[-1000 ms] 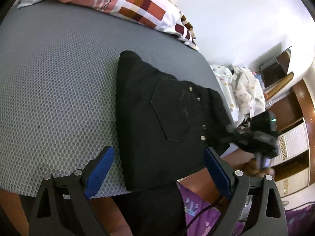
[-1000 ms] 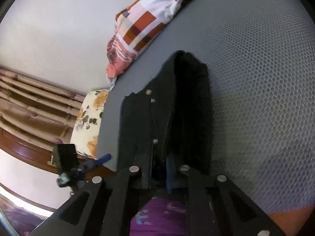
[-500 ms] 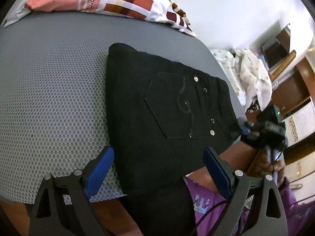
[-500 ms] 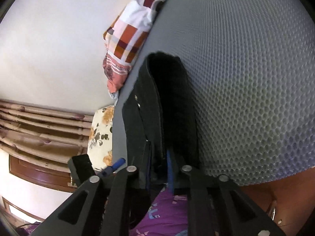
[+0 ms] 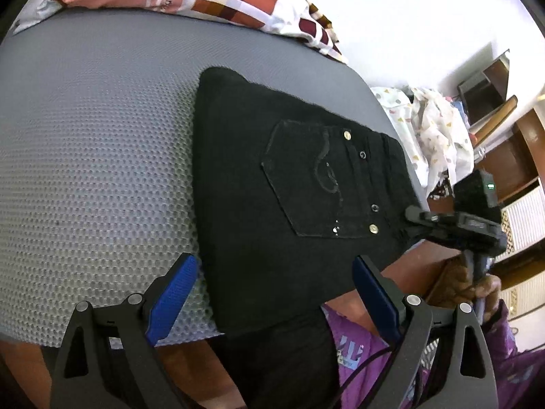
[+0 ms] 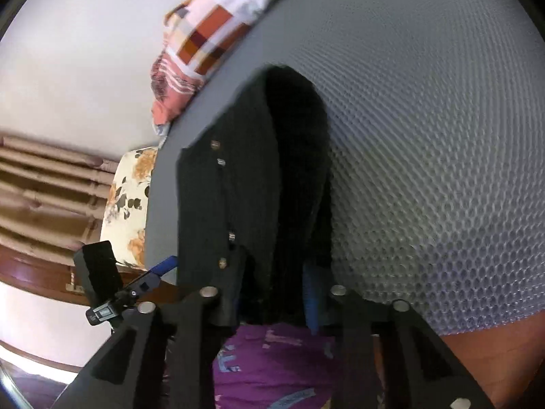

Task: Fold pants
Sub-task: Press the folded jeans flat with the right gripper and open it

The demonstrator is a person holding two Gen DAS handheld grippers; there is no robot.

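Note:
Black folded pants (image 5: 272,177) lie flat on the grey honeycomb mat (image 5: 95,156), back pocket and rivets facing up, with their near end hanging over the mat's front edge. My left gripper (image 5: 272,266) hovers open above that near end, its blue pads wide apart and touching nothing. My right gripper (image 5: 414,211) is at the waistband corner on the right. In the right wrist view the pants (image 6: 252,184) run away from the right gripper (image 6: 272,289). Its jaws are closing, and the thick waistband edge fills the gap between them.
A checked pillow (image 5: 238,0) lies along the mat's far edge. Patterned white cloth (image 5: 432,129) and wooden shelves (image 5: 511,143) are off to the right. A person's purple clothing (image 6: 272,368) is just below the front edge. The mat's left side holds no objects.
The waistband corner, lifted and bunched by the right gripper a second ago, now lies flat on the mat. The right jaws stand wider around the fabric. The left gripper stayed open.

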